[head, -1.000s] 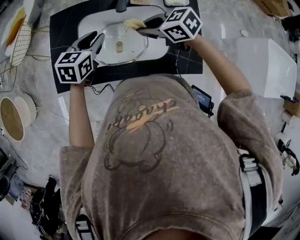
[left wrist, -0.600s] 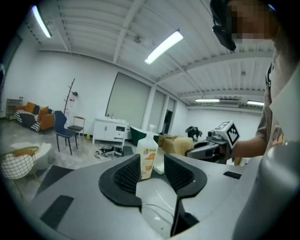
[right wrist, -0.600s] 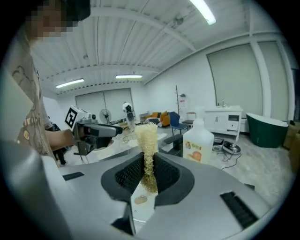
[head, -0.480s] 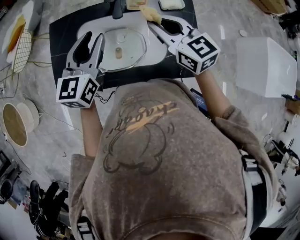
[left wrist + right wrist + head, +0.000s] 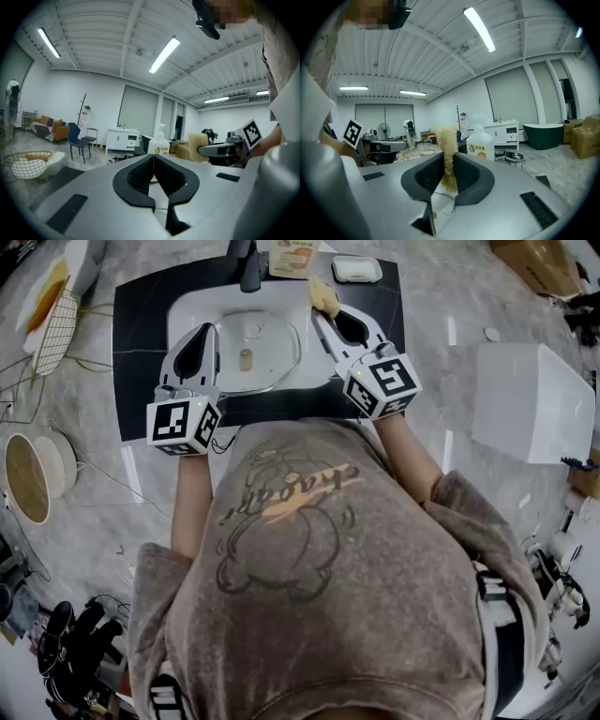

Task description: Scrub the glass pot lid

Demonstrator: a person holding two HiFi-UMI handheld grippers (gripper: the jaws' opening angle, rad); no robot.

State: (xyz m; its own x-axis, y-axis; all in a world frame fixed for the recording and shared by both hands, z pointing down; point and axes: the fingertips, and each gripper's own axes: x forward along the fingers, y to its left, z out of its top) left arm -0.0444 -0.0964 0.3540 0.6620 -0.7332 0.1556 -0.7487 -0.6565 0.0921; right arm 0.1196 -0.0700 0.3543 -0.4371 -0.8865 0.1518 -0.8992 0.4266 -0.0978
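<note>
Left tongs (image 5: 210, 330) have snapped together with nothing between them; half a second ago they stood wide apart. They hang at the left edge of the white sink (image 5: 183, 306), just beside the glass lid (image 5: 267, 338). That lid lies flat in the sink on the black bench (image 5: 131, 352), knob up, where it lay before. In the left gripper view the pads (image 5: 138, 176) meet along a thin line. Right tongs (image 5: 320, 313) pinch a yellow sponge (image 5: 325, 298). A second ago it rested on the lid's far rim; now it is off the lid, by the sink's far right corner. In the right gripper view it stands upright between the pads, with a soap bottle (image 5: 480, 143) behind.
</note>
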